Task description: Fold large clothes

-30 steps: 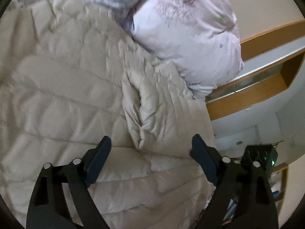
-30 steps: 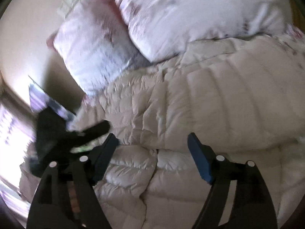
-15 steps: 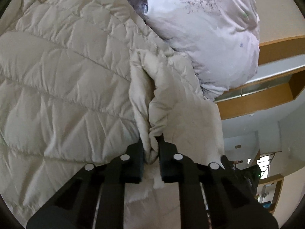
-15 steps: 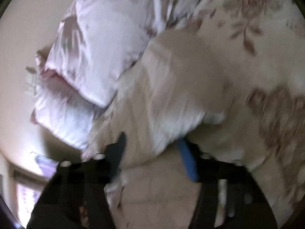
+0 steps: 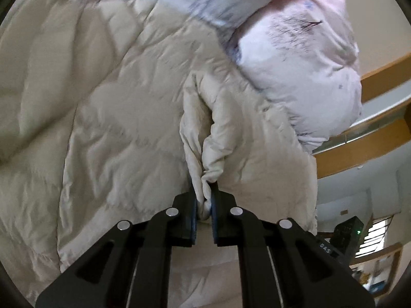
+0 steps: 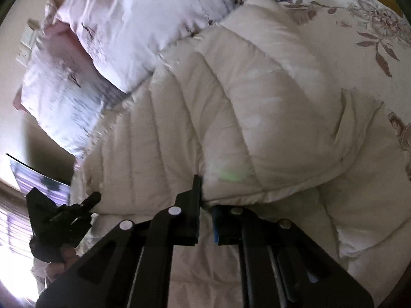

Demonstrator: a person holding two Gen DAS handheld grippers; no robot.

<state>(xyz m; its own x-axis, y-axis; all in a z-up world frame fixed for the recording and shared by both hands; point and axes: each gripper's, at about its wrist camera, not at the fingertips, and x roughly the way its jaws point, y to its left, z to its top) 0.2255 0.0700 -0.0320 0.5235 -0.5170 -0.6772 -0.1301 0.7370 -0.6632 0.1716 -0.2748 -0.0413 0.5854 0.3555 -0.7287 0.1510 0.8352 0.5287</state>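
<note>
A large cream quilted down coat (image 5: 102,118) lies spread on the bed and fills both views. My left gripper (image 5: 204,200) is shut on a bunched fold of the coat's edge, which rises in a ridge from the jaws. In the right wrist view the coat (image 6: 257,107) is doubled over itself. My right gripper (image 6: 205,205) is shut on the coat's thick folded edge. The left gripper also shows in the right wrist view (image 6: 64,213) at the lower left, held by a hand.
White pillows with a faint floral print (image 5: 303,71) lie against the coat's far side, also in the right wrist view (image 6: 108,33). A floral bedsheet (image 6: 372,30) shows at the right. A wooden headboard shelf (image 5: 364,138) and a window (image 6: 12,220) border the bed.
Both grippers went from wide open a second ago to shut on the coat. The left one lifted its fold slightly; the right one swung over the coat and settled on the folded edge.
</note>
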